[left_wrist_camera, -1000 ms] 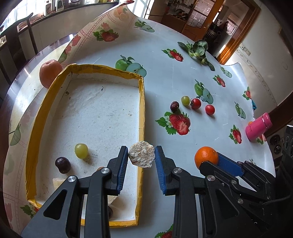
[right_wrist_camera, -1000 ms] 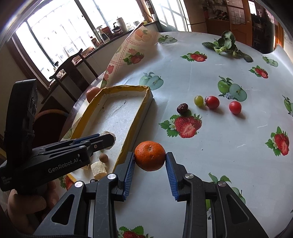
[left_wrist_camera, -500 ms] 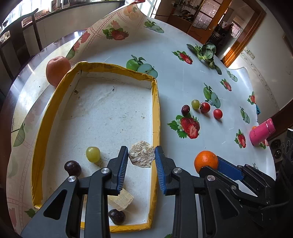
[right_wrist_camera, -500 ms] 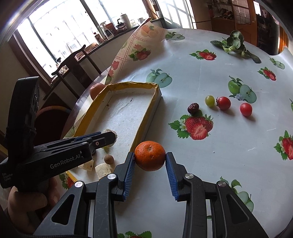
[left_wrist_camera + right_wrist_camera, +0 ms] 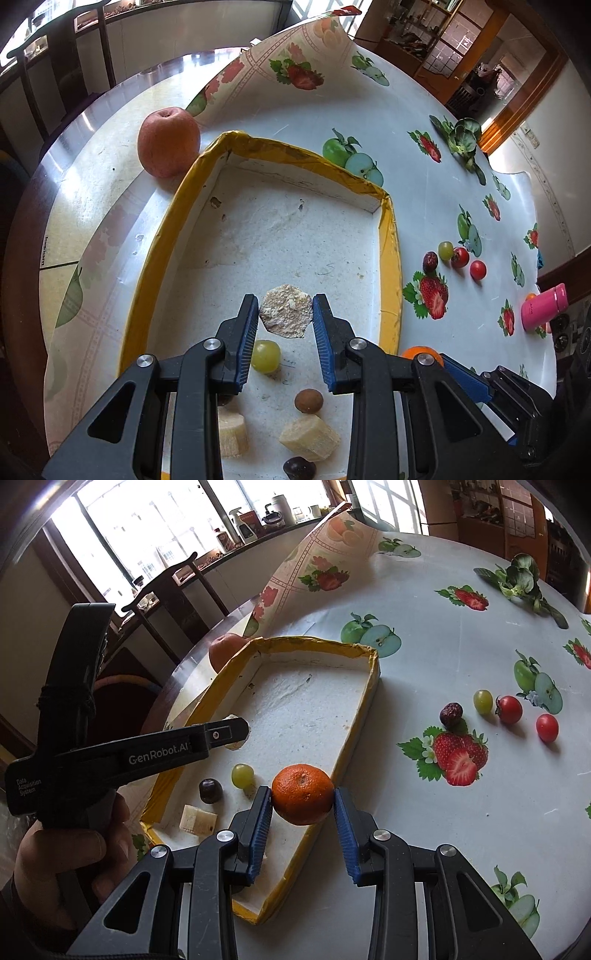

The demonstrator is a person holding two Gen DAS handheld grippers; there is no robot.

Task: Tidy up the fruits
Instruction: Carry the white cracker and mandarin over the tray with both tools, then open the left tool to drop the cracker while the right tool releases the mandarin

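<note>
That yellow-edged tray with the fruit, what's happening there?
A person is sorting food into the yellow-rimmed tray with a hand-held gripper in each hand. The left gripper clamps a pale crumbly chunk above the tray floor; the right gripper holds a mandarin above the tray's edge. A green grape and cut pieces already lie inside. More small fruits wait on the tablecloth.

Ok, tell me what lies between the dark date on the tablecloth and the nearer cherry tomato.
A green grape sits between the date and that cherry tomato, plain in the right wrist view.
</note>
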